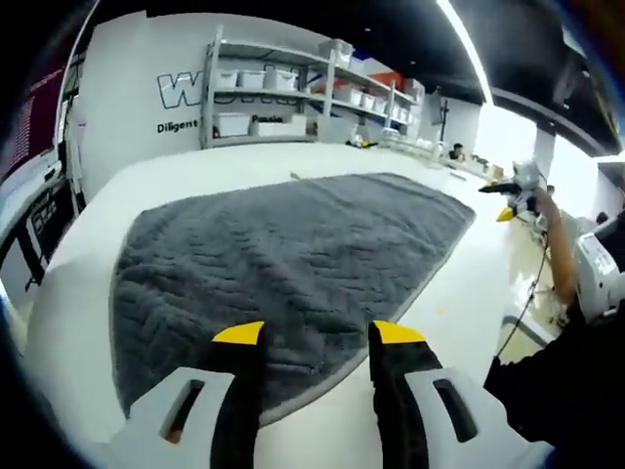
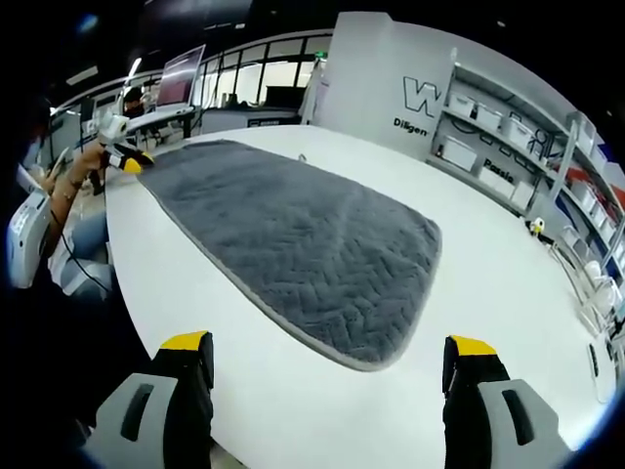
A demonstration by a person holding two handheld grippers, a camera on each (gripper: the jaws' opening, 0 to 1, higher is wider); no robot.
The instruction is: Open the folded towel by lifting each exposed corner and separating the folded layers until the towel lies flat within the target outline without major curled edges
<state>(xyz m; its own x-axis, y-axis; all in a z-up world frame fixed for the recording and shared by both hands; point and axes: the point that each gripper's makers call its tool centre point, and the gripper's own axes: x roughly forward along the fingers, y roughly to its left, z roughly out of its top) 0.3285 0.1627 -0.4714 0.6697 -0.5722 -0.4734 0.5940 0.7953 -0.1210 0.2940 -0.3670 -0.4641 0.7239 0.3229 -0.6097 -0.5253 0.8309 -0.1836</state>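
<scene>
Left gripper view: grey towel (image 1: 293,264) is seen spread over the middle of a white table (image 1: 78,322), one layer as far as can be told, chevron-quilted pile, paler bound hem all round. No outline marking can be made out on the tabletop.

Item 1, towel. Also seen in the right gripper view (image 2: 303,244), lying flat, its rounded corner nearest the camera, hem close to the table's near edge. No curled edge or folded-over layer is visible. Task is judged near done or done.

Handling (judged): soft, limp, light to medium weight; plush pile not slippery; nothing fragile. Will drape and drag if lifted by one point. Best taken at the hem or a corner, pinched thin, and drawn outward low over the table.

Item 2, left gripper (image 1: 317,337). Yellow-tipped jaws are held apart w/ a moderate gap, nothing between; tips are seen over the towel's near hem, contact can't be told.

Item 3, right gripper (image 2: 332,347). Jaws are spread wide, empty, held over bare table just short of the towel's corner.

Misc: shelving w/ white bins (image 1: 283,83) is noted beyond the table's far edge; a person's hand w/ a gripper (image 2: 122,156) is seen by the towel's far end.
</scene>
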